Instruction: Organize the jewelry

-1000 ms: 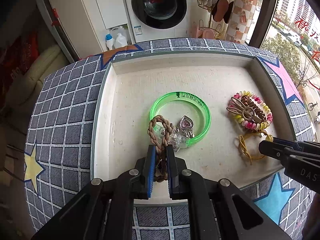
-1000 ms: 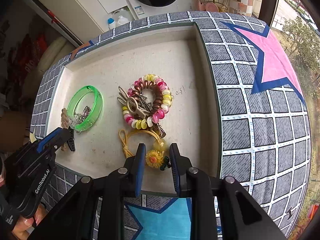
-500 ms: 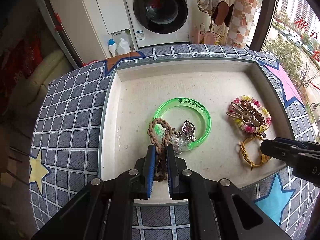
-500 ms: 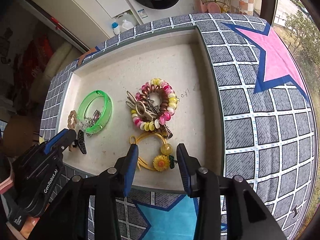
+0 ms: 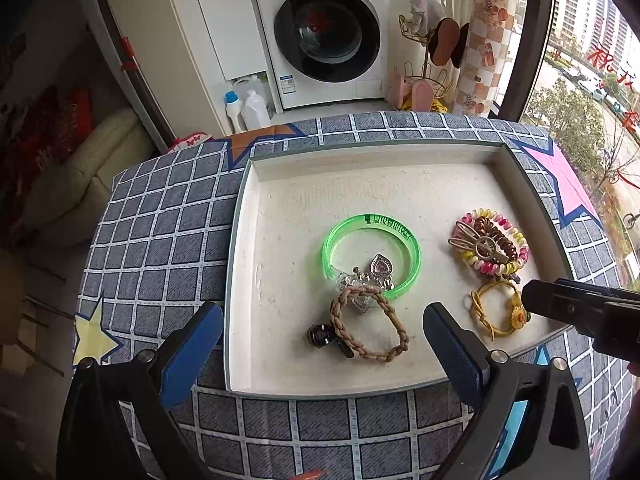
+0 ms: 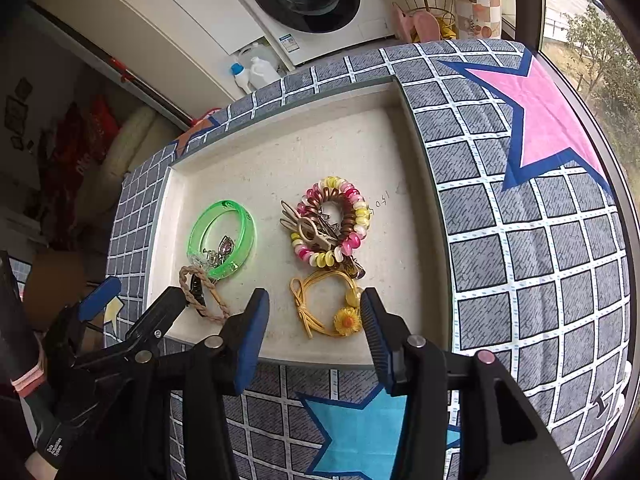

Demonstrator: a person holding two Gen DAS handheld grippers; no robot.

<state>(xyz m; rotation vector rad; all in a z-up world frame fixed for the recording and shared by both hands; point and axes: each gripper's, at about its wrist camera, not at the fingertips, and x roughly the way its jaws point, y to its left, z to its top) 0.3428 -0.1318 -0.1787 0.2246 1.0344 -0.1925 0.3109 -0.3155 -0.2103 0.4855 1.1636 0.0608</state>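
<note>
Opening grippers: left gripper (image 5: 322, 334), right gripper (image 6: 314, 322), nothing held.

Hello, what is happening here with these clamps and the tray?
A person is sorting jewelry into a shallow tray with a gripper in each hand. The left gripper is opening wide above the braided brown loop, which lies free on the tray floor. The right gripper is opening too, above the yellow cord with a flower, which also lies flat. The green bangle and the coiled hair ties rest further back.
</note>
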